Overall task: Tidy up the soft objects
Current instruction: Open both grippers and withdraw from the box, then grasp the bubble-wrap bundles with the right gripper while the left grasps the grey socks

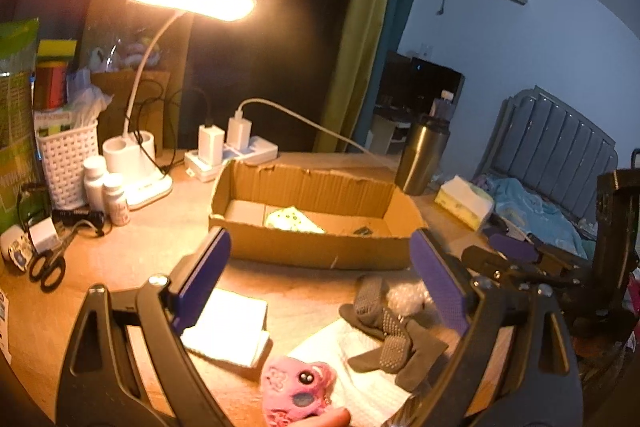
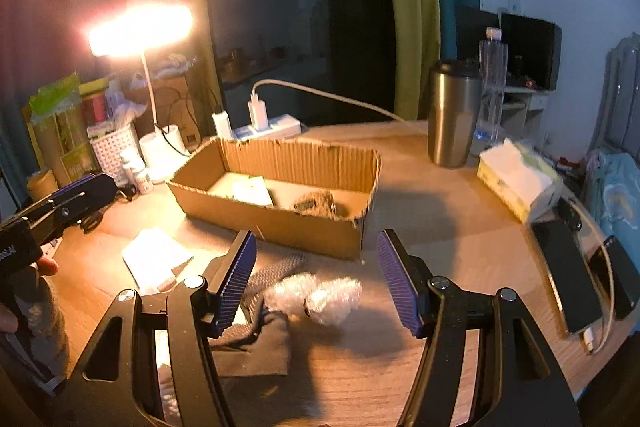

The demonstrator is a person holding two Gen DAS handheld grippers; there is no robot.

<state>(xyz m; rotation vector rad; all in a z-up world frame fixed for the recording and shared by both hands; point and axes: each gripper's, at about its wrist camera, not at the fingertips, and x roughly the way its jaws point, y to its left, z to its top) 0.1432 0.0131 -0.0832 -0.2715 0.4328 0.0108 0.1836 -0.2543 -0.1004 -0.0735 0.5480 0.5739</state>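
Both grippers (image 1: 320,291) (image 2: 318,279) open, tilted downward.

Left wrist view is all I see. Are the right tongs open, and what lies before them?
Observer: The right tongs are open, holding nothing; a bubble wrap wad lies on the table just ahead.
Operator: What is behind the steel tumbler?
Observer: A clear plastic bottle stands there.
Operator: And the far right of the table?
Observer: Two dark phones lie side by side.
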